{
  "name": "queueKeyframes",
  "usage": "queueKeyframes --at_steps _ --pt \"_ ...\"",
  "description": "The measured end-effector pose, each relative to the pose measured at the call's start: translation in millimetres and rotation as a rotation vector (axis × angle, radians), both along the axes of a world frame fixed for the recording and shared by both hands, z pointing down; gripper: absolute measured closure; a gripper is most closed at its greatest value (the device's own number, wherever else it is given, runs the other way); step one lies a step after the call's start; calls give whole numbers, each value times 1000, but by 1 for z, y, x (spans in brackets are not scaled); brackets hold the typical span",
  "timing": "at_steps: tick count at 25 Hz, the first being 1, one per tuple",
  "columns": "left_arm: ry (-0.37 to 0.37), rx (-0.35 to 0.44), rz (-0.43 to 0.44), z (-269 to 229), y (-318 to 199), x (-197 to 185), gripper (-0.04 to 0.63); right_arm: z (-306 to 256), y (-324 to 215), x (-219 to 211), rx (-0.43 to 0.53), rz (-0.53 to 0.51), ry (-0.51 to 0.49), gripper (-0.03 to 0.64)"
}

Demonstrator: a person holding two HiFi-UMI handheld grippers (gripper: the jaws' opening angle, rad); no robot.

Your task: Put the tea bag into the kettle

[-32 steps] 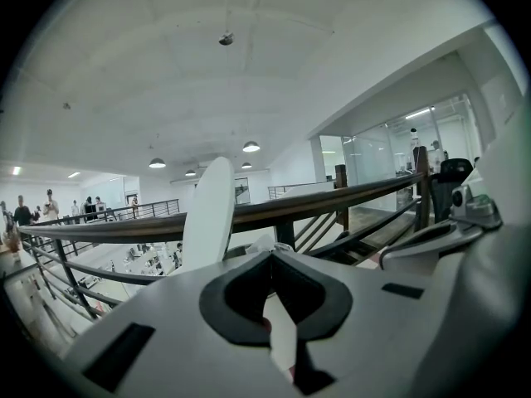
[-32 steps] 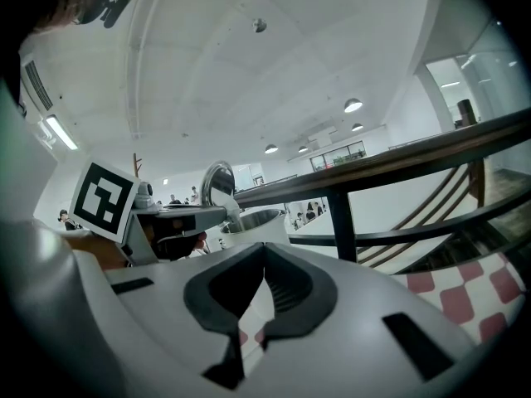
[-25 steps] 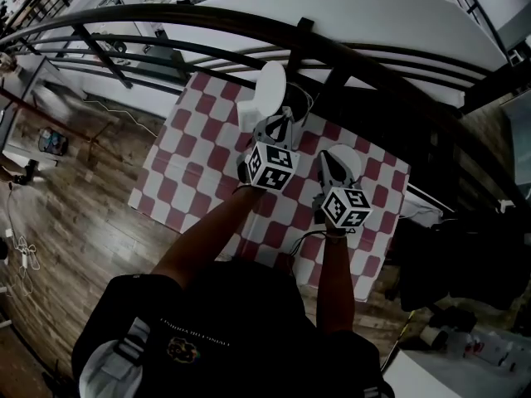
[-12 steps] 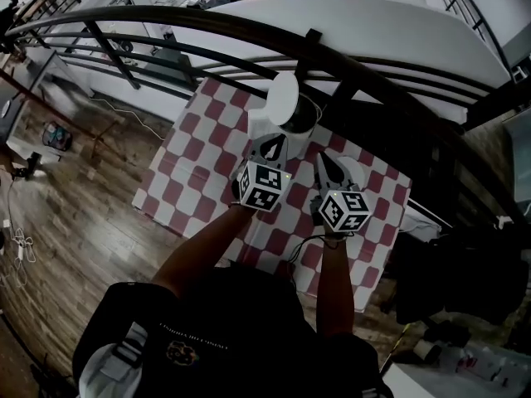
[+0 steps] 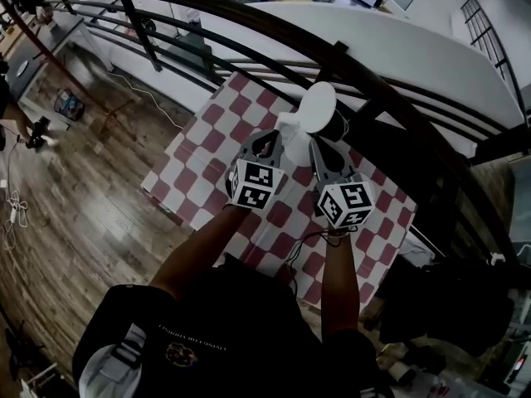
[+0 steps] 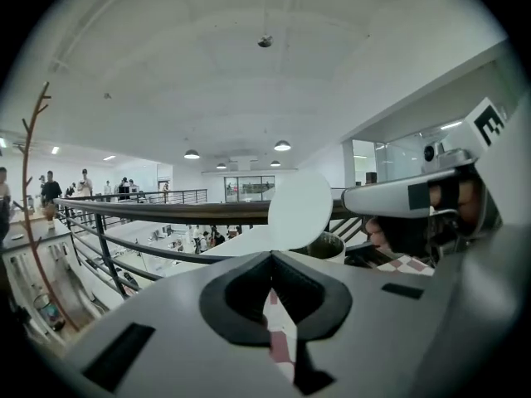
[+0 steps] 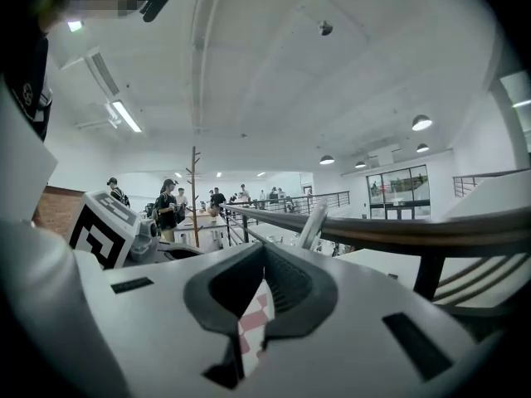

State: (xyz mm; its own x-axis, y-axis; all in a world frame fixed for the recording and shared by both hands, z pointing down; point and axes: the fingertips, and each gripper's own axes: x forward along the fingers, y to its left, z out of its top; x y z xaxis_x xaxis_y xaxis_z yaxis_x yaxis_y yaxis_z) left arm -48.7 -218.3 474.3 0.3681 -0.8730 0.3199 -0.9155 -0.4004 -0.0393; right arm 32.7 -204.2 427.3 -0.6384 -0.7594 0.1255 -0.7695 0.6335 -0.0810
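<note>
I see my left fingers (image 6: 166, 330) and right fingers (image 7: 357, 305) closed, empty, with the open kettle (image 6: 330, 249) just ahead between them.

Compared with a second ago, the right tongs (image 5: 319, 149) are higher and much closer to the kettle (image 5: 319, 108), now just beside it. The left tongs (image 5: 266, 142) are higher too, now at its left side above the tabletop (image 5: 207, 135).
</note>
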Motion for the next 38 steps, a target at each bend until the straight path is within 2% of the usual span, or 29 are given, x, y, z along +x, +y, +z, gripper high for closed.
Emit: queueKeyframes --at_steps 11,20,24,27,29,31,38 --pt "21 -1 -76 -1 3 -38 591 -6 -18 -18 15 -33 25 604" --pt "15 -9 -69 3 1 -35 591 -4 -36 11 29 89 57 606" --pt "12 -17 -47 6 1 -26 591 13 -45 39 -25 197 58 606" --pt "10 -22 -32 9 0 -21 591 46 -55 53 -129 260 91 606" --pt "8 -24 -21 11 1 -16 591 64 -58 61 -176 273 46 606" --pt "8 -23 -12 10 1 -11 591 66 -56 65 -166 266 13 606" --pt "12 -34 2 13 -2 -9 591 79 -58 65 -158 274 36 605"
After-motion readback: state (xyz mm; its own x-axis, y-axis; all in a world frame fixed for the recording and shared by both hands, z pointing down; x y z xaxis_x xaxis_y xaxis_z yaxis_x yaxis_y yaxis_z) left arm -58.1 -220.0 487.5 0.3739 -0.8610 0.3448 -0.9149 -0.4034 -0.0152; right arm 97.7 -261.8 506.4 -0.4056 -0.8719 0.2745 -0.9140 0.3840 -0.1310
